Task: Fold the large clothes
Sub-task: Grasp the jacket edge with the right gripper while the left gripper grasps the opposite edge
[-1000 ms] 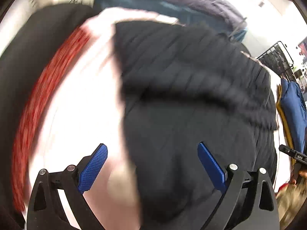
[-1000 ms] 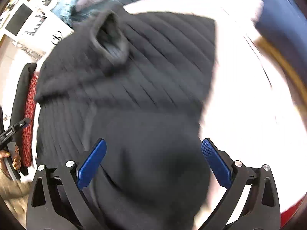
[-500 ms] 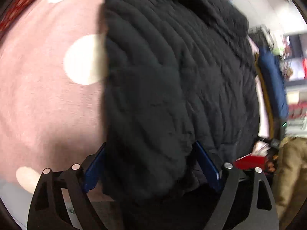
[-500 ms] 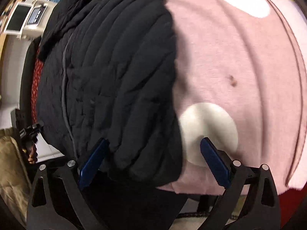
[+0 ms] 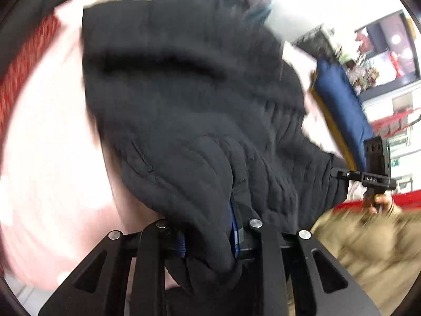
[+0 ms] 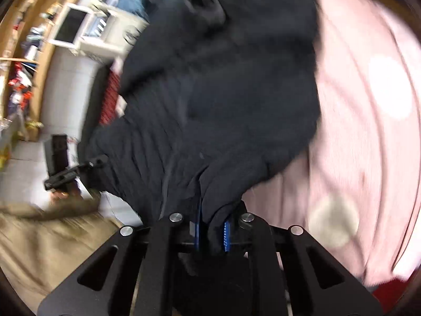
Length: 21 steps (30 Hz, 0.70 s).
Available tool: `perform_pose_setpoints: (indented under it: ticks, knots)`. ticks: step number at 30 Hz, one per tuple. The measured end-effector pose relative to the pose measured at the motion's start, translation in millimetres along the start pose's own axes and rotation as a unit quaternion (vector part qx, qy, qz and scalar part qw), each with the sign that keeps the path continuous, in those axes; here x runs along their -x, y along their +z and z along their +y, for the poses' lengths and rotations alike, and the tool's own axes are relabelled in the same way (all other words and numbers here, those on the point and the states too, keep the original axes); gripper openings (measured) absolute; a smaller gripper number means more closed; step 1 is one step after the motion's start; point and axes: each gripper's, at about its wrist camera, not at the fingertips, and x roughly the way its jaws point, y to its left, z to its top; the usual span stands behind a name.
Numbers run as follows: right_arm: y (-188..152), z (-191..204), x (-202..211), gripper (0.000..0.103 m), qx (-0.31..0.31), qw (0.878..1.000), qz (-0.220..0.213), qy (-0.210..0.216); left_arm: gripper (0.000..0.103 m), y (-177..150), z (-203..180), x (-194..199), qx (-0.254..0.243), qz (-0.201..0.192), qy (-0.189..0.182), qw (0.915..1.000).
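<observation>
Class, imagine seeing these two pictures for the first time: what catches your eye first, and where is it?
A big black quilted jacket fills the middle of both views, lying on a pink blanket with white dots. Each hand-held gripper, left and right, has just closed on the jacket's near edge.

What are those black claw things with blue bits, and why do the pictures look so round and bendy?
They are tongs that a person holds, one in each hand. A small camera with a round, bulging lens sits on each, so each picture looks forward along its two fingers. One picture is from the left tongs, the other from the right tongs. A puffy black quilted jacket lies on a pink blanket with pale dots. Both tongs have just squeezed shut, and their blue pads pinch the jacket's near edge, ready to fold it. In each picture you can glimpse the other hand's tool off to the side.
</observation>
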Motion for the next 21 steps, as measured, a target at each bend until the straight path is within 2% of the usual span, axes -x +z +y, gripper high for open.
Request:
perform_pose_setpoints:
  ticks: [4,7,9,10,12,14,17,18,20,21]
  knots:
    - [73,17,33,0.012,0.002,0.997,-0.073,0.026,0.023,80,9,36,0.013,-0.082,-0.015,0.9964]
    - [129,26,42,0.012,-0.01,0.992,-0.115,0.043,0.023,144,21,47,0.024,-0.123,-0.002,0.9922]
    - [178,20,51,0.012,-0.038,0.987,-0.143,0.07,0.023,187,28,38,0.038,-0.126,0.011,0.9912]
    - [196,17,53,0.012,-0.047,0.985,-0.151,0.074,0.023,217,36,26,0.066,-0.113,0.01,0.9913]
    - [246,18,43,0.012,-0.049,0.987,-0.149,0.045,0.026,252,39,3,0.097,-0.102,0.019,0.9898]
    - [276,15,31,0.012,-0.059,0.988,-0.145,0.021,0.029,282,54,-19,0.138,-0.078,0.025,0.987]
    - [309,-11,10,0.012,-0.103,0.986,-0.129,0.0,0.034,301,86,-36,0.226,-0.051,-0.032,0.9723]
    - [310,-28,10,0.012,-0.124,0.985,-0.123,0.001,0.038,302,100,-37,0.254,-0.045,-0.07,0.9635]
    - [317,-50,-2,0.012,-0.177,0.977,-0.115,0.015,0.043,299,118,-28,0.282,-0.047,-0.134,0.9487]
    - [318,-66,-8,0.012,-0.212,0.971,-0.11,0.03,0.047,300,124,-24,0.29,-0.051,-0.152,0.9435]
